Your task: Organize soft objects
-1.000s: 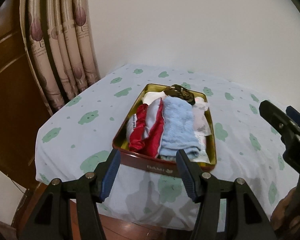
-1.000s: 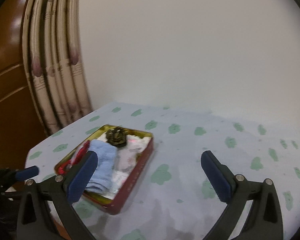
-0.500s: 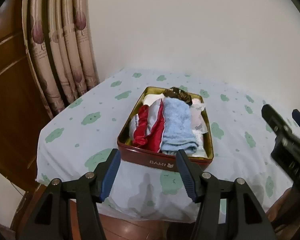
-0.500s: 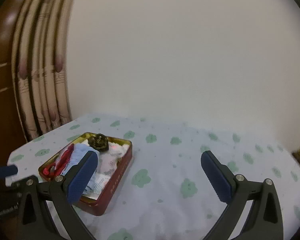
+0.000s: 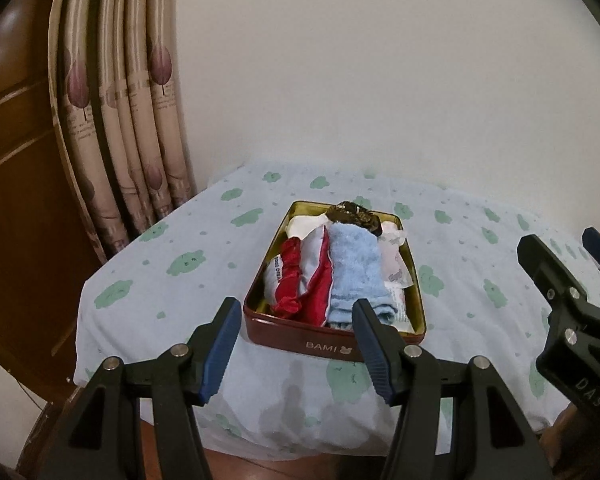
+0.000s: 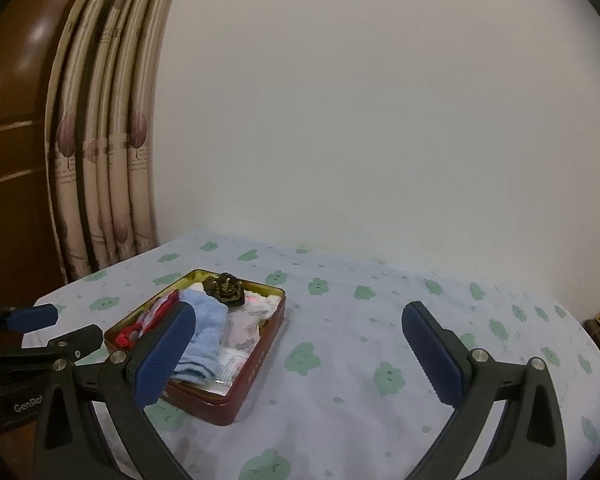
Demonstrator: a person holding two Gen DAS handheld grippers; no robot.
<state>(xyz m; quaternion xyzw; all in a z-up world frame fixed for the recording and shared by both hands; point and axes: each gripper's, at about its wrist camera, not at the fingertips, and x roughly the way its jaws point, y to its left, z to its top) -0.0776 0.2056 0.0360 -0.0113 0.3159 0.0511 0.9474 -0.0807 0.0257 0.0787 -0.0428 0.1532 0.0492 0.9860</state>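
A rectangular red metal tin with a gold inner wall [image 5: 417, 300] sits at the centre of the left wrist view, on a table covered with a pale blue cloth printed with green cloud shapes [image 5: 172, 264]. Inside it lie the soft things side by side: a red and white folded fabric piece [image 5: 300, 276] on the left, a rolled light blue terry towel [image 5: 354, 264] in the middle, and white printed packets [image 5: 396, 276] along the right wall (their print is too small to read). A dark brown patterned bundle [image 5: 354, 216] rests at the far end of the tin, touching the towel's top edge. The left gripper [image 5: 296, 344] hovers at the bottom of the frame, just in front of the tin's near wall, its blue-padded jaws spread with nothing between them. In the right wrist view the right gripper [image 6: 296, 356] is spread wide and empty, low in the frame, with the tin at lower left behind its left finger. Beige patterned curtains [image 5: 140, 120] hang at upper left beside a plain white wall [image 5: 380, 80].
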